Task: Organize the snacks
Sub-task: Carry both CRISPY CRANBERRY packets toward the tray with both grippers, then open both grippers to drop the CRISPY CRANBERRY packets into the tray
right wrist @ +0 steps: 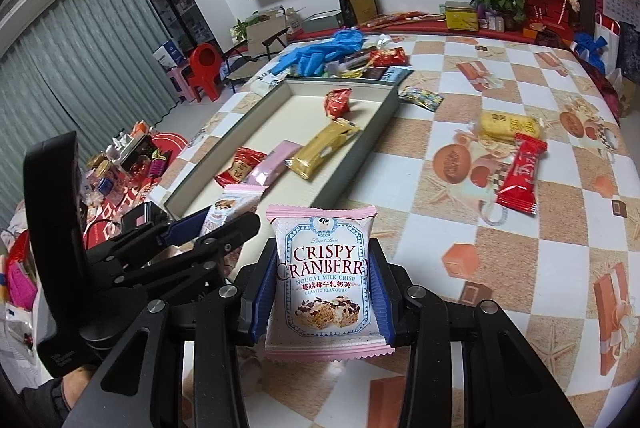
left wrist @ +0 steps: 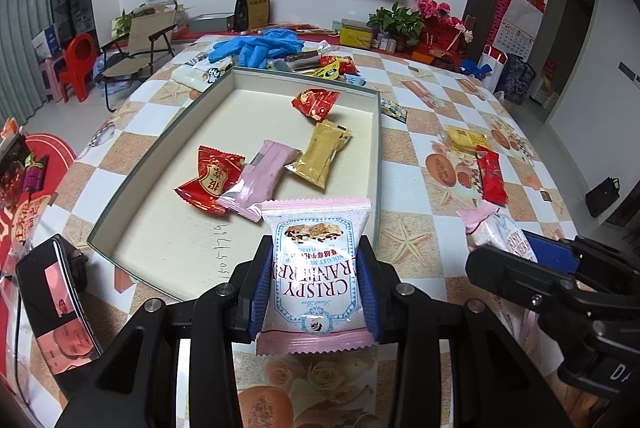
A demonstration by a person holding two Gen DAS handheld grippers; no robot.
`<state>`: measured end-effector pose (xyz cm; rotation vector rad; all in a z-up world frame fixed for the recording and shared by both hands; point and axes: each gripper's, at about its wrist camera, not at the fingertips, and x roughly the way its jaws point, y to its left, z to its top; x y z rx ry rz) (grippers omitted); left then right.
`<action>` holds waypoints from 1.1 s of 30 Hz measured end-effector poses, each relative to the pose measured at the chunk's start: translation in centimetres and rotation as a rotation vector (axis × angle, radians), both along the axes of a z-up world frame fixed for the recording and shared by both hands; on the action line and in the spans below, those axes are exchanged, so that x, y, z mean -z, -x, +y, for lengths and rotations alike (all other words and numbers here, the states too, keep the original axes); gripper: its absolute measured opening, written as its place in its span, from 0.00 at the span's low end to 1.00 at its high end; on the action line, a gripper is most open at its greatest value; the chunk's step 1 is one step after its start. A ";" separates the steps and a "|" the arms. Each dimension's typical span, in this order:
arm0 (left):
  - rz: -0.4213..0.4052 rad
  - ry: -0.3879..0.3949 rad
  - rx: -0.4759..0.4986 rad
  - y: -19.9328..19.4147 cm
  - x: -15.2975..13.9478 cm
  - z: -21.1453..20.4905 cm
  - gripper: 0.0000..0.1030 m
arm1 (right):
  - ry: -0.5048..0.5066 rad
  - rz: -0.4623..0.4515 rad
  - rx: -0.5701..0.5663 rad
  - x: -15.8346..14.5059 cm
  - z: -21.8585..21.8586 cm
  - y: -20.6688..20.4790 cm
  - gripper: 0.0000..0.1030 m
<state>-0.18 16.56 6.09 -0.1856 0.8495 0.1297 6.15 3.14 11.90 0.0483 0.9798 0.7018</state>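
Cranberry nougat packet [left wrist: 316, 268] is clamped by left gripper [left wrist: 316, 288] near tray [left wrist: 376, 156]; second packet [right wrist: 326, 282] is clamped by right gripper [right wrist: 320, 292], both level above surface [right wrist: 500, 228].

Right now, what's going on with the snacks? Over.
Left gripper shut on a cranberry packet. Right gripper shut on another one. Box ahead holds four snacks. Nothing blocking.

Left gripper [left wrist: 318, 280] and right gripper [right wrist: 322, 288] fingers seemingly clamped, side by side.
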 end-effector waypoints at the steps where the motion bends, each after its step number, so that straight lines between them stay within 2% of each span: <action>1: 0.000 0.000 -0.003 0.0 0.0 0.1 0.41 | 0.002 0.001 -0.006 -0.1 0.3 0.0 0.42; 7: 0.035 0.004 -0.028 -1.0 0.2 1.8 0.41 | 0.001 0.037 -0.053 -0.5 2.4 -1.4 0.42; 13: 0.078 0.079 -0.062 -2.0 0.5 4.3 0.41 | -0.054 0.164 -0.081 -0.1 5.3 -5.4 0.42; 20: 0.138 0.147 -0.107 -4.4 1.1 7.0 0.41 | -0.088 0.297 -0.062 1.2 8.7 -10.0 0.42; 25: 0.167 0.150 -0.154 -5.5 2.1 8.9 0.42 | -0.065 0.360 -0.043 2.8 11.5 -13.3 0.42; 28: 0.159 0.161 -0.161 -5.4 2.2 9.5 0.51 | -0.051 0.378 -0.035 4.0 13.3 -15.0 0.42; 30: 0.134 0.141 -0.174 -5.0 1.9 9.5 0.70 | -0.085 0.392 -0.034 4.3 14.1 -16.0 0.44; 31: 0.116 0.130 -0.179 -4.7 1.6 9.4 0.73 | -0.099 0.387 -0.022 4.2 14.3 -16.4 0.51; 32: 0.104 0.125 -0.180 -4.6 1.4 9.2 0.74 | -0.111 0.375 -0.004 4.0 14.3 -16.7 0.83; 33: 0.092 0.123 -0.175 -4.5 1.2 9.0 0.74 | -0.142 0.351 0.018 3.4 13.9 -16.9 1.00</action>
